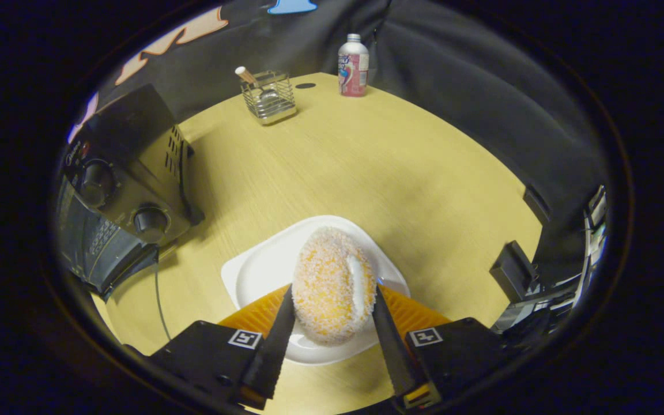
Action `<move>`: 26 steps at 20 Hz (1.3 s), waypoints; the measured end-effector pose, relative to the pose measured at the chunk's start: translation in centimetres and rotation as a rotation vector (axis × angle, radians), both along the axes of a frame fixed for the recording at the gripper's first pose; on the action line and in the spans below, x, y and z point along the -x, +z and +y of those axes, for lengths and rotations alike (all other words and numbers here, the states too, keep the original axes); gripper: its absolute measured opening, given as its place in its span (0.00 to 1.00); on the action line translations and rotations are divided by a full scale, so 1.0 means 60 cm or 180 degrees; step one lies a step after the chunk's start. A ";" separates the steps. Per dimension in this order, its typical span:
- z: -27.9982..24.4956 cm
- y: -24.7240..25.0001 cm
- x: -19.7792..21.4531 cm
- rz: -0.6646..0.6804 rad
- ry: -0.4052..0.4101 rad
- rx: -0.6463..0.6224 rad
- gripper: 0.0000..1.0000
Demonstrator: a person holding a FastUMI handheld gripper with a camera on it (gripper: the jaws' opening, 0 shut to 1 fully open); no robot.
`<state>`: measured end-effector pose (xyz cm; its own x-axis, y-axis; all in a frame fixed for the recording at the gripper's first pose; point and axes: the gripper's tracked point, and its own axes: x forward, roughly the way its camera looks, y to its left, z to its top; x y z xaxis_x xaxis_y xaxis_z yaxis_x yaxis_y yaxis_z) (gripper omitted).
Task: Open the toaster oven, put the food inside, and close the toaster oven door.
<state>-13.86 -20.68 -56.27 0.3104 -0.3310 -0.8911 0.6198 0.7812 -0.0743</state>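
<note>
A sugar-dusted cream-filled doughnut [332, 285] stands on its edge between my two fingers, over a white plate [263, 268] on the wooden table [366, 167]. My gripper [333, 302] is shut on the doughnut, one finger pressing each flat side. Whether the doughnut still touches the plate is hard to tell. The dark toaster oven [121, 184] sits to the left of the plate, with two round knobs on its side panel. Its door hangs open at its lower left, by the table's edge.
A wire basket [268, 97] with a utensil handle and a pink-and-white bottle [353, 66] stand at the far side of the table. Black cloth walls surround the table. Dark boxes and gear [516, 271] sit off the table's right edge.
</note>
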 end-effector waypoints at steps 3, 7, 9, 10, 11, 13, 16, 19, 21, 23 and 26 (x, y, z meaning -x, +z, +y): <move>0.003 0.014 -0.006 -0.0023 0.0060 0.0064 0.85; 0.012 0.058 -0.015 -0.0160 0.0166 0.0212 0.76; 0.019 0.085 -0.021 -0.0250 0.0230 0.0299 0.71; 0.022 0.098 -0.022 -0.0291 0.0269 0.0339 0.71; 0.027 0.113 -0.024 -0.0334 0.0320 0.0377 0.71; 0.042 0.137 -0.026 -0.0405 0.0441 0.0453 0.71; 0.076 0.168 -0.028 -0.0533 0.0710 0.0560 0.71; 0.126 0.187 -0.030 -0.0619 0.1076 0.0641 0.71; 0.167 0.191 -0.032 -0.0646 0.1303 0.0640 0.71; 0.206 0.197 -0.038 -0.0682 0.1511 0.0656 0.71; 0.265 0.204 -0.061 -0.0786 0.1870 0.0718 0.71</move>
